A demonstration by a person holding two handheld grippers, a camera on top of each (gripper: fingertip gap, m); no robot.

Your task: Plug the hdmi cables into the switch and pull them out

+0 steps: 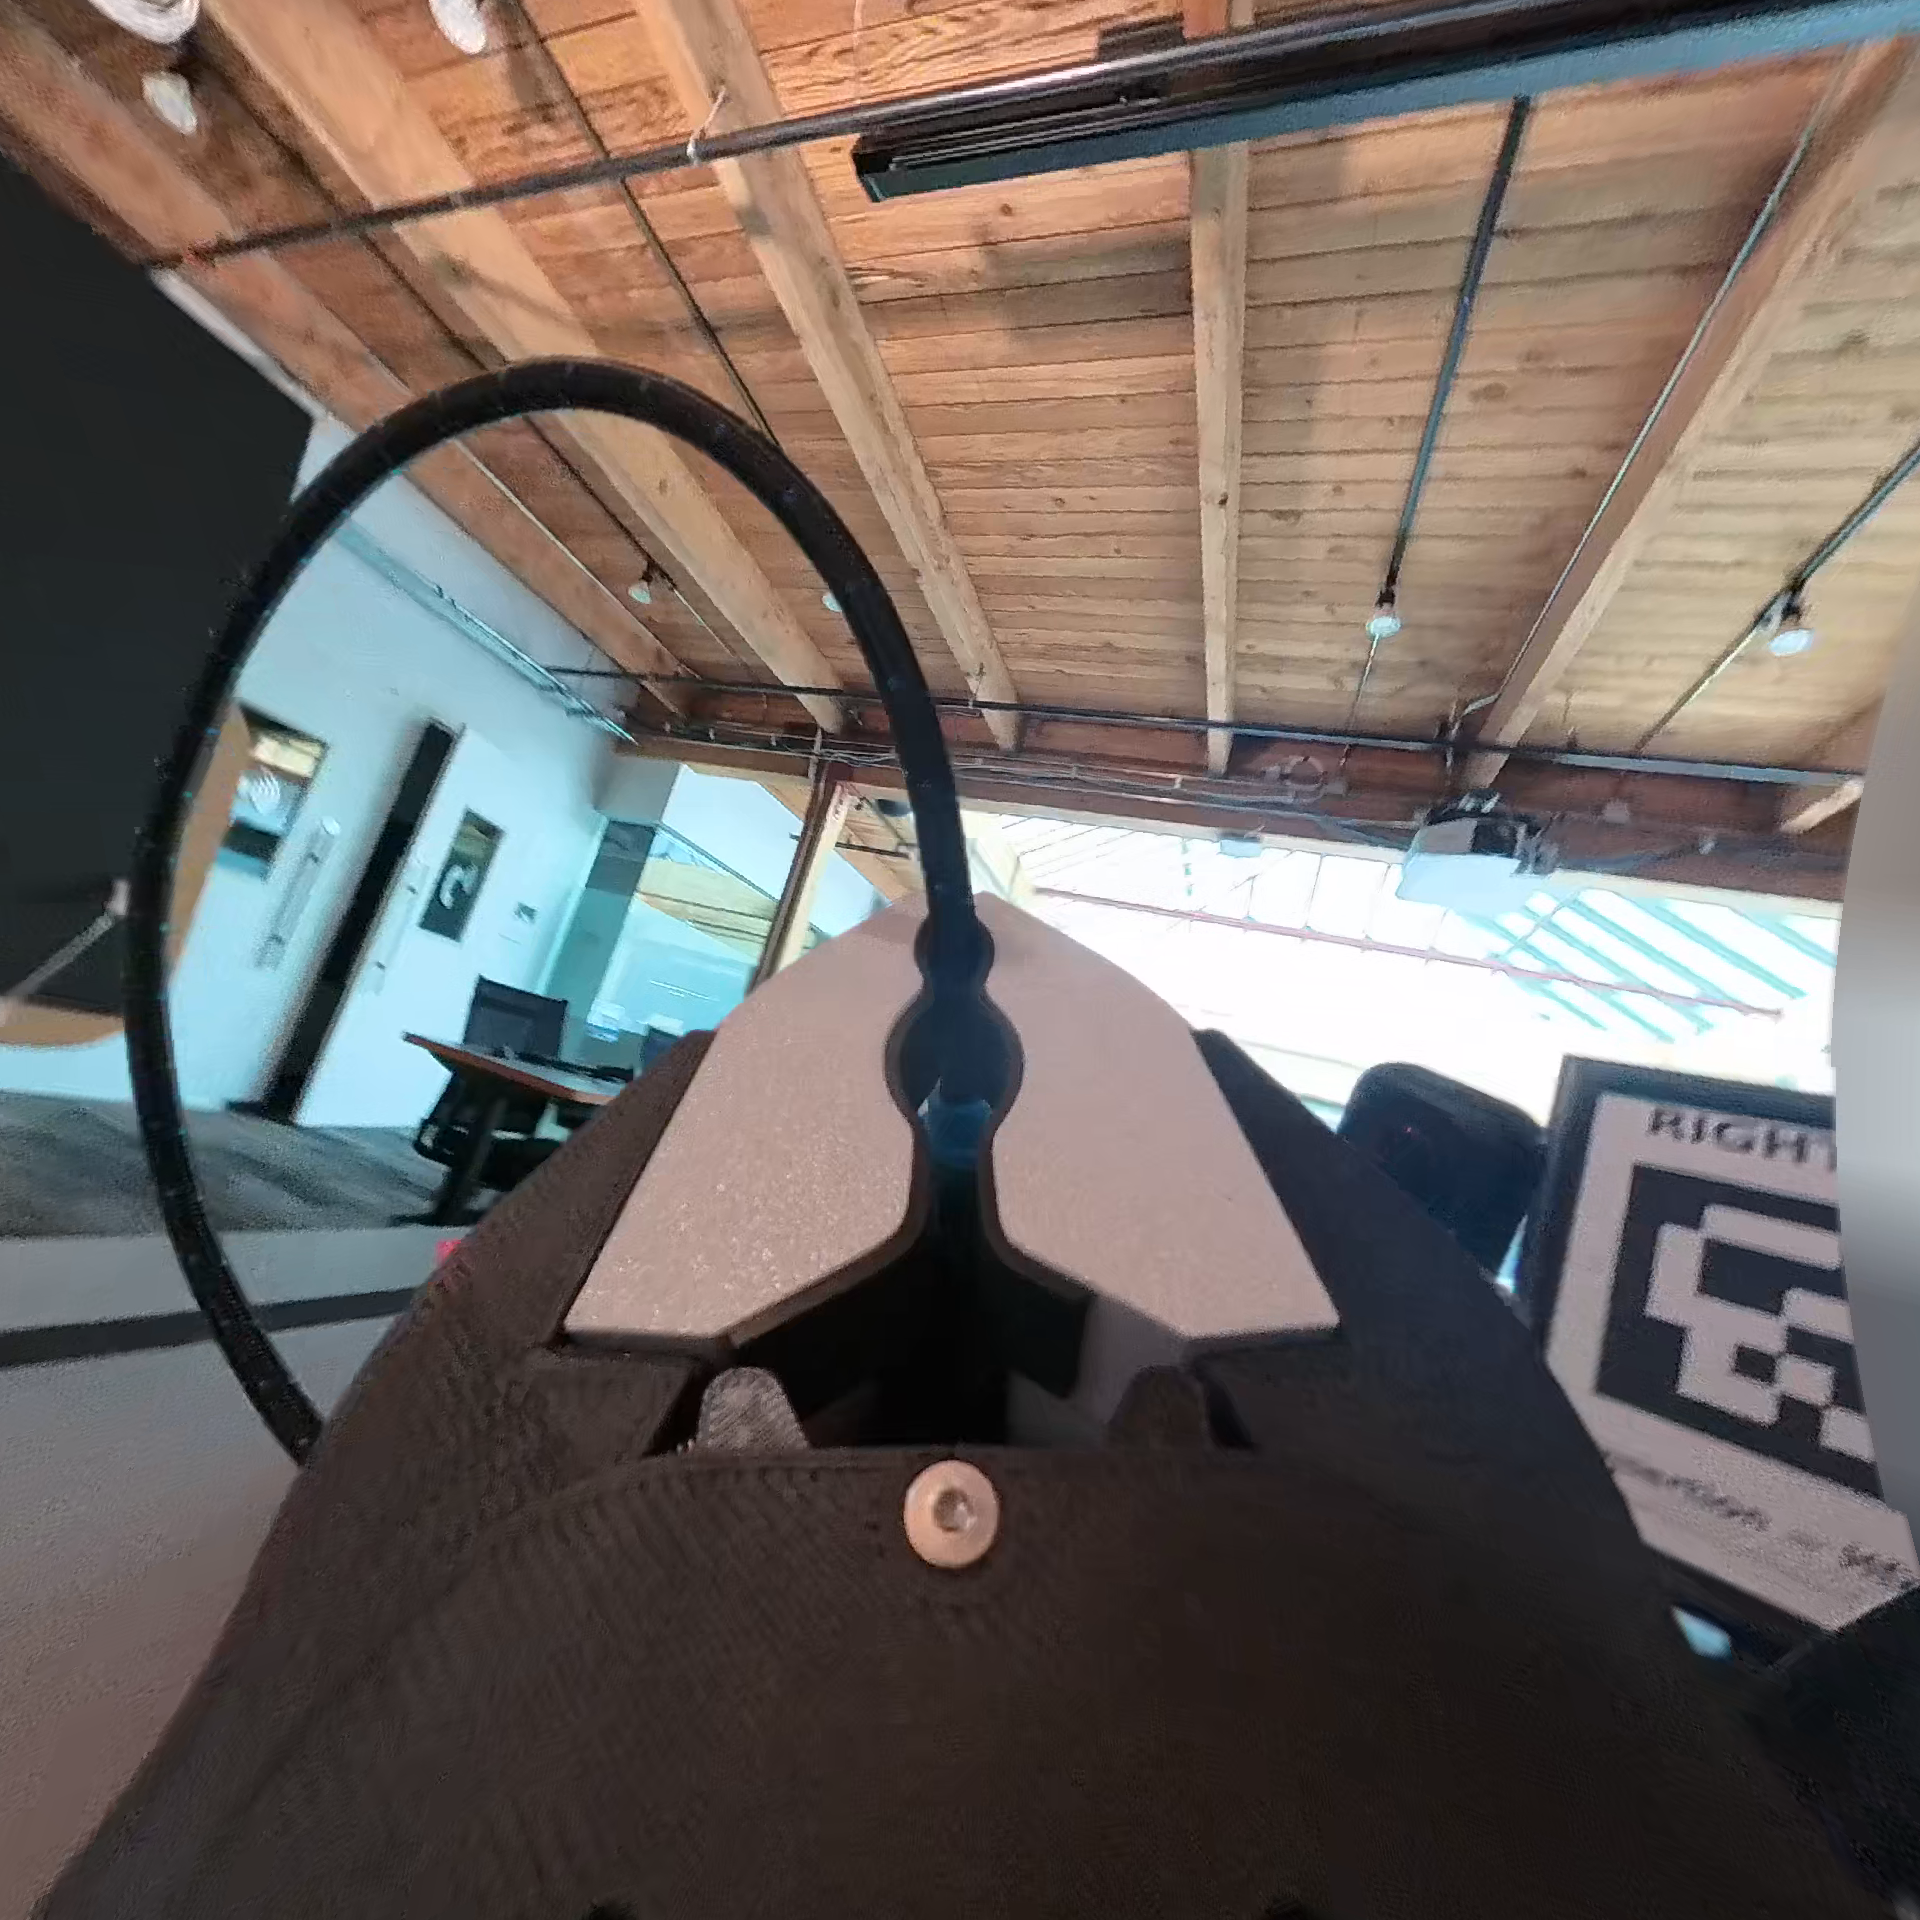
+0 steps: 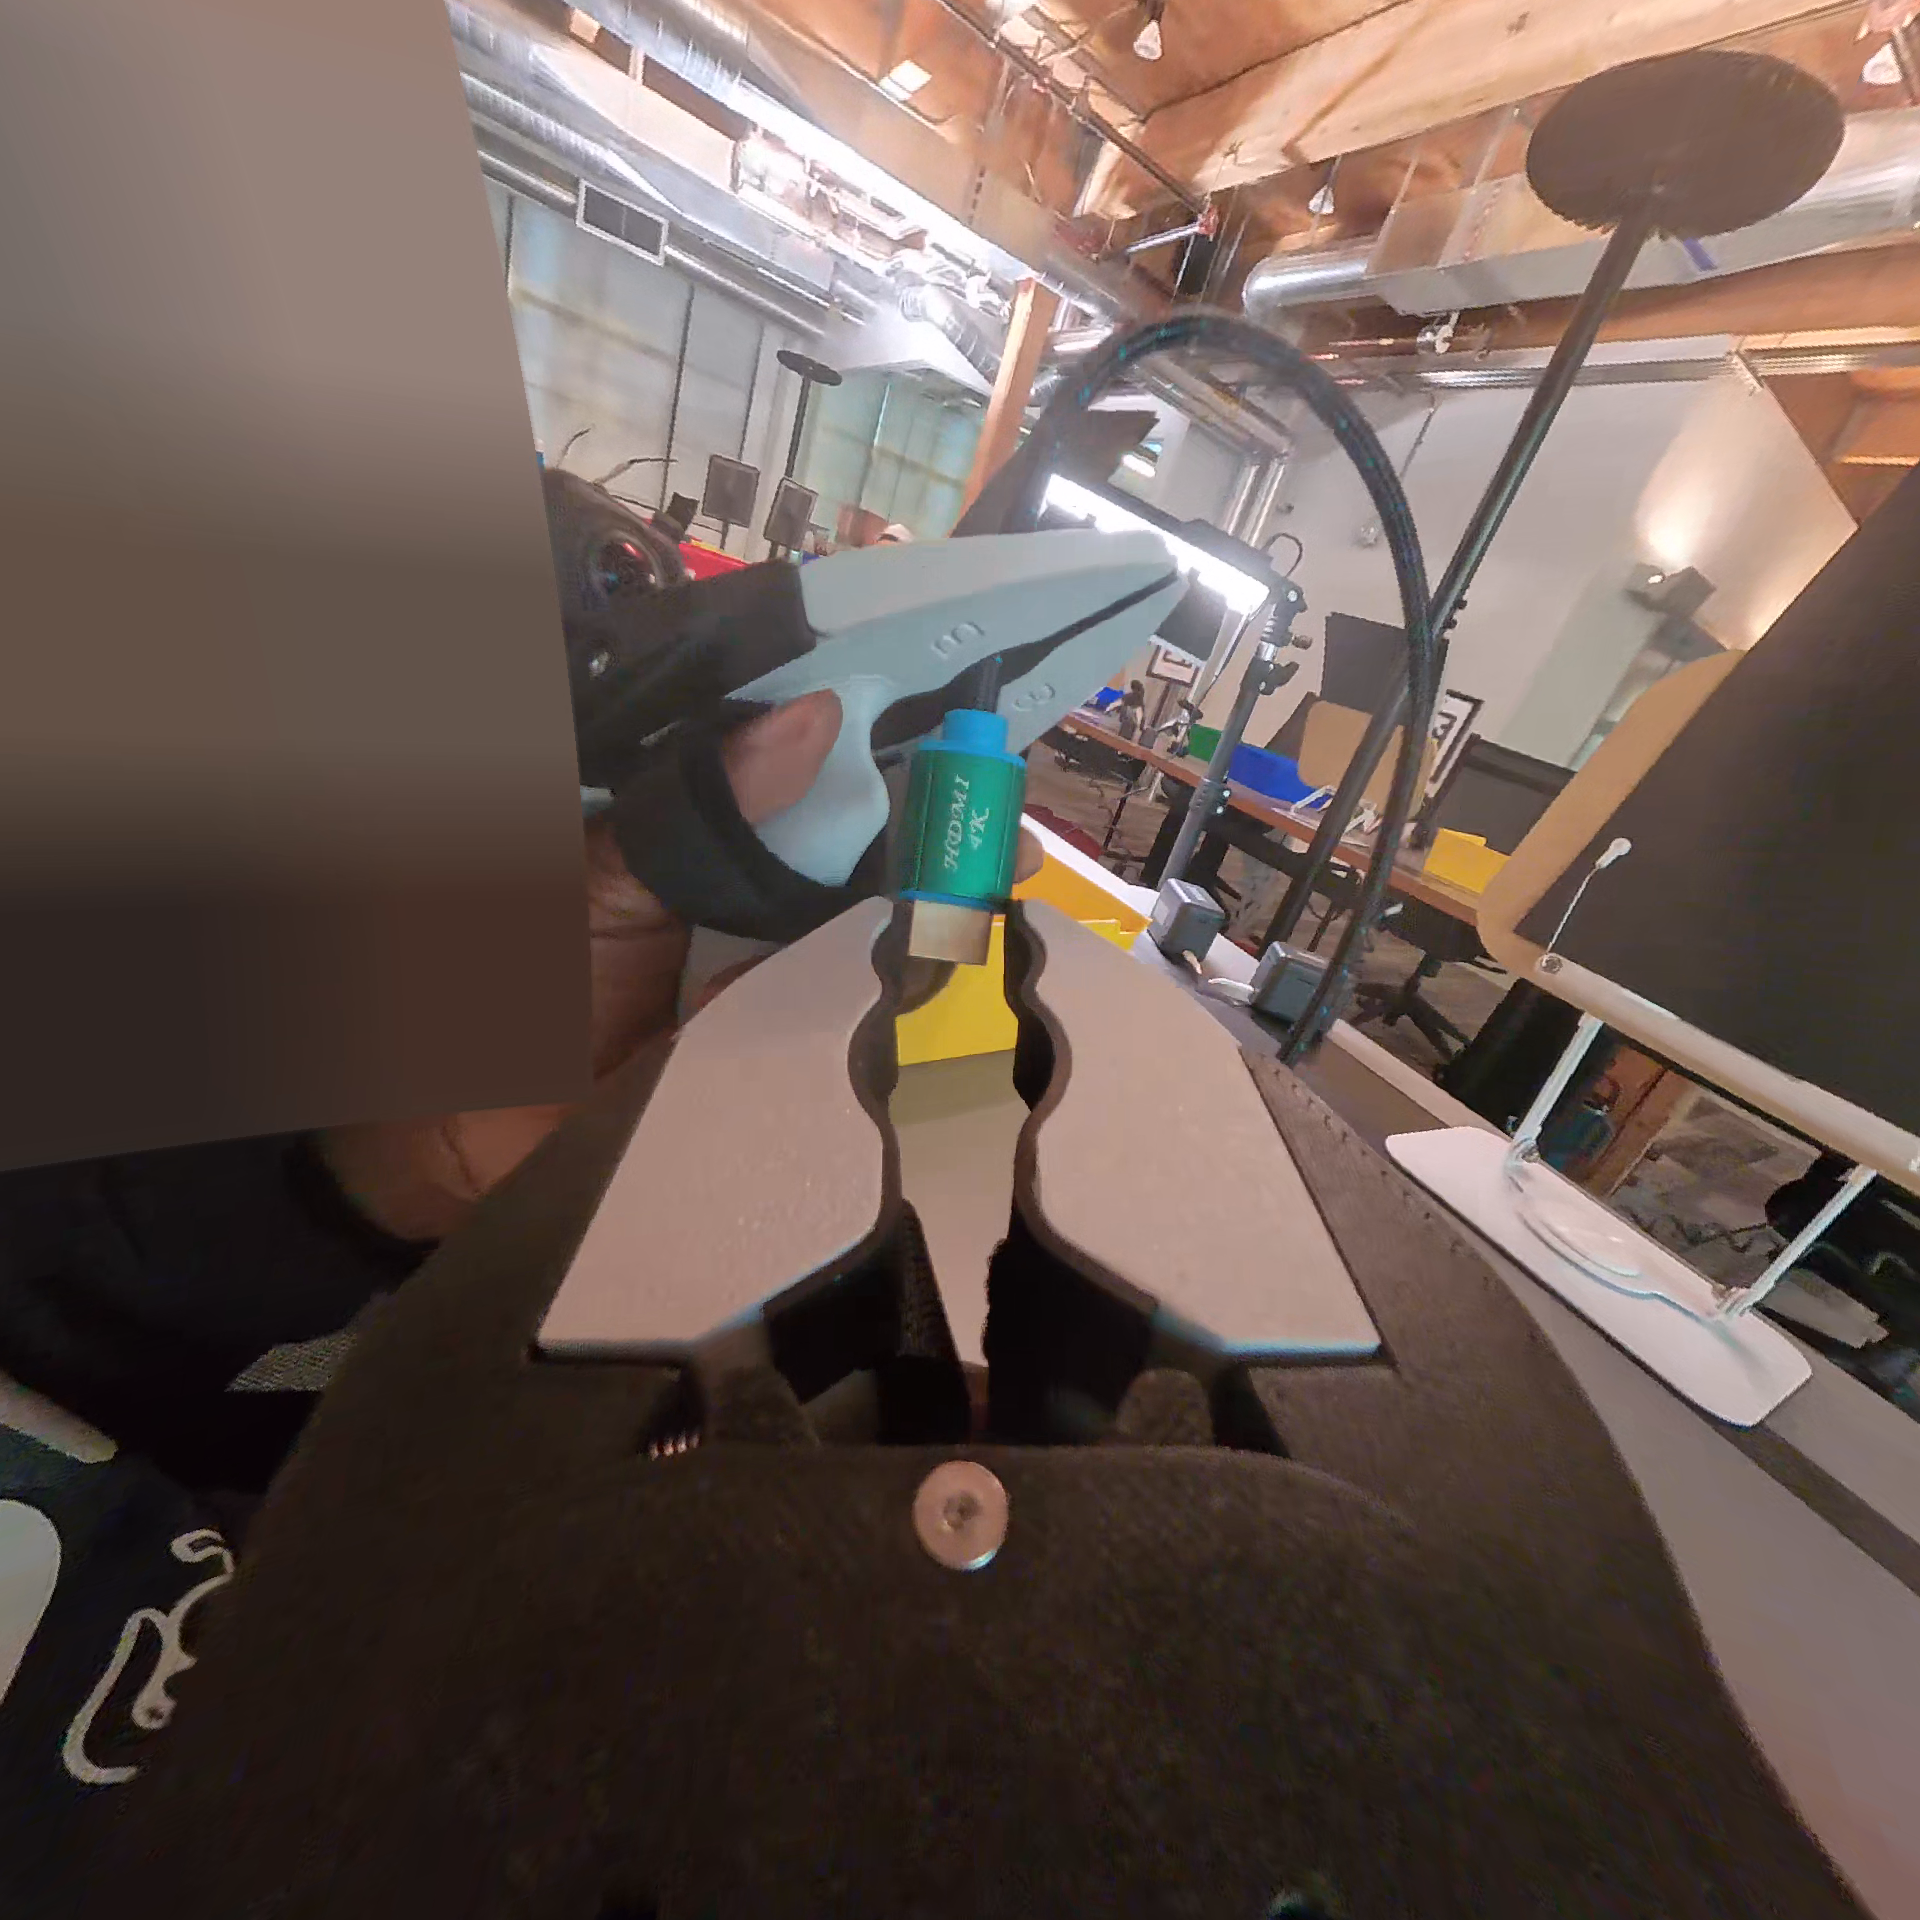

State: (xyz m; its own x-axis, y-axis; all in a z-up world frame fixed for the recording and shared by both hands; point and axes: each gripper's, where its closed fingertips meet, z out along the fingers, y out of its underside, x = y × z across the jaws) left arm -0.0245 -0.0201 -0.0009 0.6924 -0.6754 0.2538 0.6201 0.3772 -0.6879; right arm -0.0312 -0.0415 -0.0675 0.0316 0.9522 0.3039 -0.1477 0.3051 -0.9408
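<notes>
The HDMI cable (image 1: 156, 935) is black and braided and arcs up in a loop. My left gripper (image 1: 951, 935) is shut on the cable just behind its connector, whose blue end (image 1: 956, 1127) shows between the fingers. In the right wrist view the left gripper (image 2: 1164, 582) holds the green connector (image 2: 961, 831) hanging plug-down, with the cable (image 2: 1403, 623) looping off to the right. My right gripper (image 2: 948, 925) is slightly open, and the metal plug (image 2: 948, 935) sits at its fingertips. I cannot tell if they touch. The switch is not in view.
A yellow bin (image 2: 956, 1018) lies behind the plug. A white stand base (image 2: 1610, 1278) and a black panel (image 2: 1766, 831) stand to the right on the grey table (image 2: 1766, 1558). A black pole (image 2: 1507, 520) rises behind. A gloved hand (image 2: 727, 831) holds the left gripper.
</notes>
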